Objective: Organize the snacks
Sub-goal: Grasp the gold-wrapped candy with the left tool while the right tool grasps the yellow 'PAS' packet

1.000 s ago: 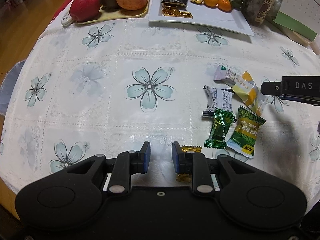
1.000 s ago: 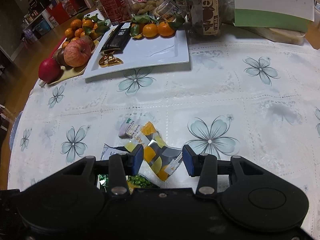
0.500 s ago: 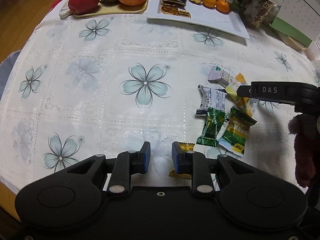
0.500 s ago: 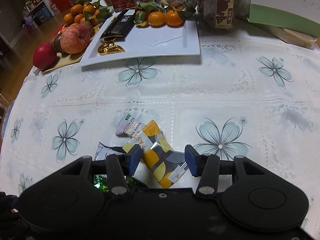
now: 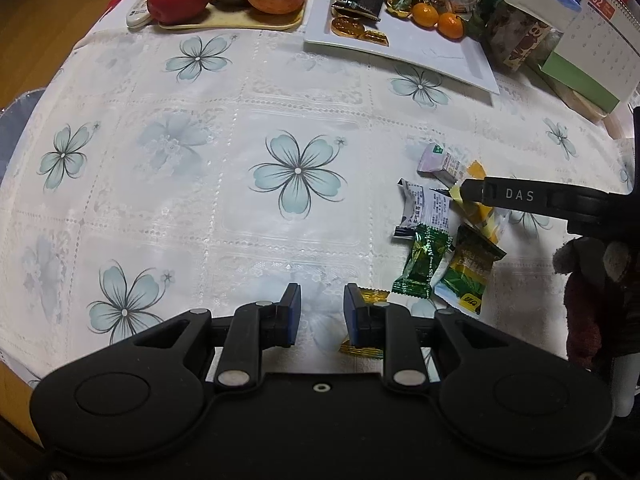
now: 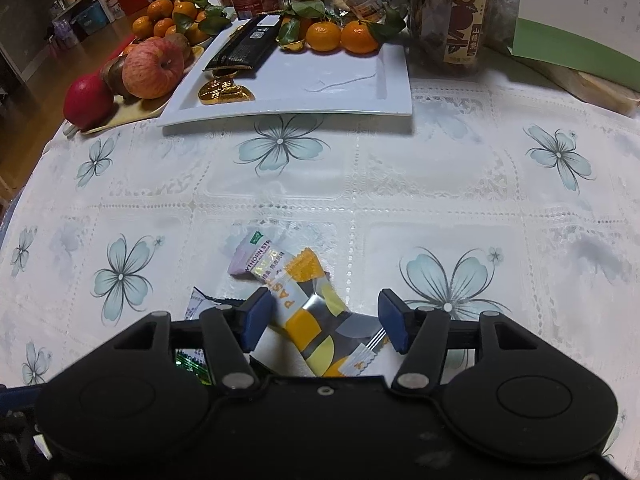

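Several wrapped snacks lie in a cluster on the flowered tablecloth. My right gripper (image 6: 326,320) hangs over a yellow-and-grey packet (image 6: 320,332), which lies between its jaws. The jaws are opening and the pads stand clear of the wrapper. A lilac hawthorn pack (image 6: 254,258) touches that packet's far end. In the left wrist view a white packet (image 5: 424,210), a dark green candy (image 5: 424,264) and a green-yellow pack (image 5: 468,276) sit beside it. My left gripper (image 5: 320,312) is open by a narrow gap with only cloth between its fingers. A gold candy (image 5: 372,296) lies just behind its right finger.
A white plate (image 6: 340,92) at the back holds a black bar, gold coins and tangerines. A tray with apples (image 6: 152,70) stands to its left. Jars (image 6: 460,16) and a calendar (image 5: 592,52) crowd the back right. The table edge curves along the left.
The right gripper's jaws have widened around the yellow-and-grey packet, and it has sunk slightly toward it. The left gripper has kept its gap and place.
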`<state>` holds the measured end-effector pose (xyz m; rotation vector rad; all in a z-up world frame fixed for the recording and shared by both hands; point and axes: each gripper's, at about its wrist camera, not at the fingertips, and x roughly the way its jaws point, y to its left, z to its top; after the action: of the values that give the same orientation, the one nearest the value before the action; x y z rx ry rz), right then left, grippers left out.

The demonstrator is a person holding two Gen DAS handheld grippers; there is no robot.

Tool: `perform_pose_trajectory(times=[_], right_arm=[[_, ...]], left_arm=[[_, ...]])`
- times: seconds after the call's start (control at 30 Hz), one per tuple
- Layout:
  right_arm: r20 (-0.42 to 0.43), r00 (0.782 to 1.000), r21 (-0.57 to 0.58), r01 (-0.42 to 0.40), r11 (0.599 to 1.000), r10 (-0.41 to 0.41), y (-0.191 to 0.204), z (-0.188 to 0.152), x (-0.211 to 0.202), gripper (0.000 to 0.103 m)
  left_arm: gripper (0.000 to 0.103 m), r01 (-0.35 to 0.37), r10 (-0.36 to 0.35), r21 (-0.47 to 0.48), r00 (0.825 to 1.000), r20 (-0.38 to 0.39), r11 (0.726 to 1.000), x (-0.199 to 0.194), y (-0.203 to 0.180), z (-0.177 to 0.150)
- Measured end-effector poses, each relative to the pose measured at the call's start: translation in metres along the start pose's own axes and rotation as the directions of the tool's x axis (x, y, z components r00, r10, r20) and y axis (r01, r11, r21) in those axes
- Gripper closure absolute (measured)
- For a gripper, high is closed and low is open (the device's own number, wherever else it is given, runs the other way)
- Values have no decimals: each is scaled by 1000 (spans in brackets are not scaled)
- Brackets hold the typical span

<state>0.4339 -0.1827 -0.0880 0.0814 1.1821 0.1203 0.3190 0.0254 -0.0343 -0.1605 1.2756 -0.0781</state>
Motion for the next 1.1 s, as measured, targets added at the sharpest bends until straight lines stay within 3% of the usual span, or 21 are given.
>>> perform_pose_trajectory(times=[0.23,0.6,0.63,0.7,0.83,1.1], right_arm=[[-25,999,-29,-34,999,33,0,0,-4,42],[-27,999,-118,33,992,-36,12,-7,9,42],[-27,999,-118,34,993,-37,13,-7,9,43],[-21,999,-113,42,993,-45,13,-7,8,55],[-27,999,-77,30,997,-33,8,-6,5,67],[17,1000,83,-6,997,5,-12,-4,-20,68]], left_arm=[[70,3,-3,-13,1000,-5,1000,0,2,1],[70,9,-9,18,1000,-13,1000,2,-2,-2],[70,10,-10,21,1000,-15,1000,2,-3,-3],[70,11,-11,29,1000,-15,1000,3,-5,-3],[70,29,-28,46,999,-21,999,6,-10,-5],[70,67,-62,85,996,-62,994,20,-25,-10]])
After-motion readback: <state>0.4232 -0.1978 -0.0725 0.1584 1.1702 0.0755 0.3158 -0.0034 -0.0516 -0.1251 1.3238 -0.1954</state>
